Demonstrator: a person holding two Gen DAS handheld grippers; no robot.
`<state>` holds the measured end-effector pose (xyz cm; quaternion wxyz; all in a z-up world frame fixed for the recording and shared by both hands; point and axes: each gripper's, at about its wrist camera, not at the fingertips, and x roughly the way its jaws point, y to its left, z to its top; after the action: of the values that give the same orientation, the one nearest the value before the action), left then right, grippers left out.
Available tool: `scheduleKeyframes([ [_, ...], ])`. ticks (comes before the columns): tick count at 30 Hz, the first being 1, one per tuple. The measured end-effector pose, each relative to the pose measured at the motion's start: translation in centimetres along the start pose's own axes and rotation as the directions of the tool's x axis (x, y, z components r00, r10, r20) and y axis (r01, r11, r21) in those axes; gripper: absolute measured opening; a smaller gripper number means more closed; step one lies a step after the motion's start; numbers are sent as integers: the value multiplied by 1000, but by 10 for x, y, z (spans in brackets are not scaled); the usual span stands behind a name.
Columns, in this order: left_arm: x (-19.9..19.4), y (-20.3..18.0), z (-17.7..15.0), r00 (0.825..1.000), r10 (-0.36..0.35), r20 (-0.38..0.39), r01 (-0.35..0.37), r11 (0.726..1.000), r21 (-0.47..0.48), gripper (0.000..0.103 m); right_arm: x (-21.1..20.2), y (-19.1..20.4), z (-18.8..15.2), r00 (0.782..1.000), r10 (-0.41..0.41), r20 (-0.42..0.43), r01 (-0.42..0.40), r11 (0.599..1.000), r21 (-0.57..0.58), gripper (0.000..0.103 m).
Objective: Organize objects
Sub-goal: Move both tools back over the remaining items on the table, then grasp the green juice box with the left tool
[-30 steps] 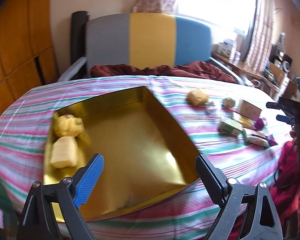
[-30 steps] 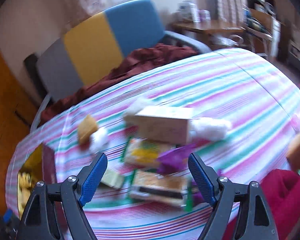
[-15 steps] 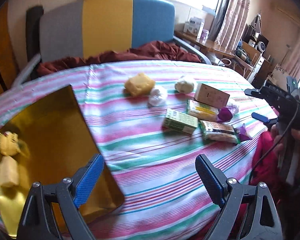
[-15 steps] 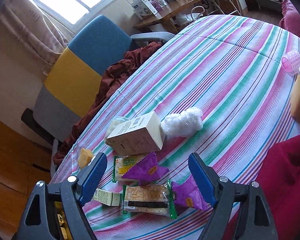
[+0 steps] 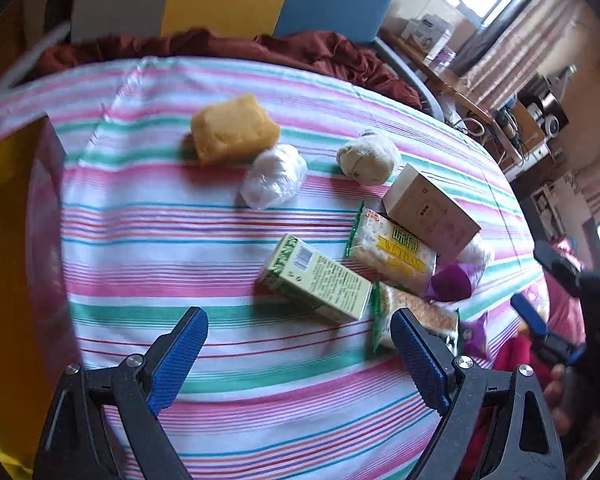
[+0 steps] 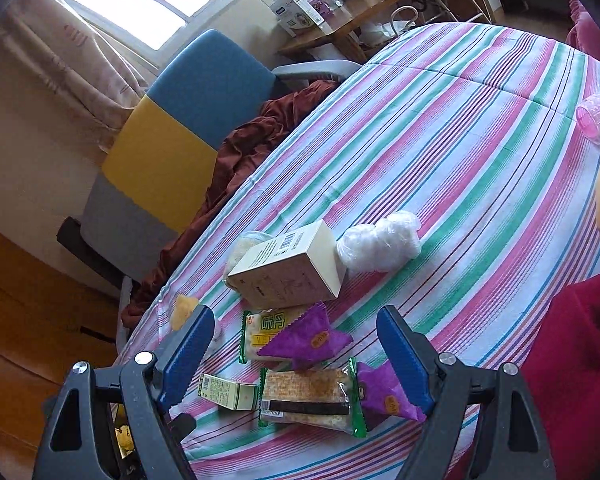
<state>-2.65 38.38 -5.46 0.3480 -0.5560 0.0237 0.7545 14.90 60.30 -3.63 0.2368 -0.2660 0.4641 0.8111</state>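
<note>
Snack packets and boxes lie in a loose cluster on the striped table [image 5: 148, 240]. In the left wrist view we see a green carton [image 5: 320, 280] lying flat near the middle, just ahead of our left gripper [image 5: 300, 344], whose jaws are spread wide with nothing between them. Right of the carton a yellow-label wafer packet [image 5: 392, 252] touches a beige box [image 5: 428, 208]; a second wafer packet [image 5: 416, 316] sits nearer, partly behind the gripper's right finger. Purple wrapper [image 5: 450, 284] lies against both packets. Farther off: a yellow sponge block [image 5: 232, 128], a white plastic-wrapped ball [image 5: 274, 178] touching its near right corner, and a tan round bun [image 5: 366, 158] just right of that. Gold tray [image 5: 4, 220] shows at the far left edge, blurred.

In the right wrist view our right gripper [image 6: 296, 344] hangs above the same cluster, jaws spread, empty. Between the fingers we see a purple triangular wrapper [image 6: 304, 340] overlapping the yellow-label packet, the brown wafer packet below it, and a second purple wrapper [image 6: 384, 396] at its right end. Beige box lies tilted beyond, with white wrapped balls [image 6: 380, 242] touching its right end. Pink ribbed cup [image 6: 596, 118] sits well apart at the far right. A striped chair [image 6: 172, 152] with dark red cloth [image 6: 252, 148] stands beyond the table. A hand [image 5: 560, 392] holds the right gripper at the edge of the left view.
</note>
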Motion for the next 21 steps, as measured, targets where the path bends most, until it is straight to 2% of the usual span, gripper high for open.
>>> scheduleKeyframes([
  [5,27,-3,15,1000,17,-23,-18,997,-73,93,0,1,0,1000,16,-7,-16,1000,-9,85],
  [8,41,-6,22,998,52,-27,-54,995,-79,90,0,0,0,1000,27,-7,-27,1000,-3,85],
  [11,47,-11,20,996,85,5,-85,996,-12,78,0,-2,1,999,37,-12,-37,999,9,85],
  [12,47,-13,18,996,89,14,-89,996,23,67,0,-2,1,999,39,-13,-39,999,12,85],
  [14,44,-13,11,994,106,34,-108,991,84,58,1,-2,1,999,41,-16,-41,999,14,85],
  [17,34,-4,1,996,65,59,-72,990,118,54,1,-2,2,999,42,-17,-42,999,15,85],
  [21,27,-3,-14,995,52,80,-65,982,179,53,0,-4,2,999,35,-15,-34,999,24,85],
])
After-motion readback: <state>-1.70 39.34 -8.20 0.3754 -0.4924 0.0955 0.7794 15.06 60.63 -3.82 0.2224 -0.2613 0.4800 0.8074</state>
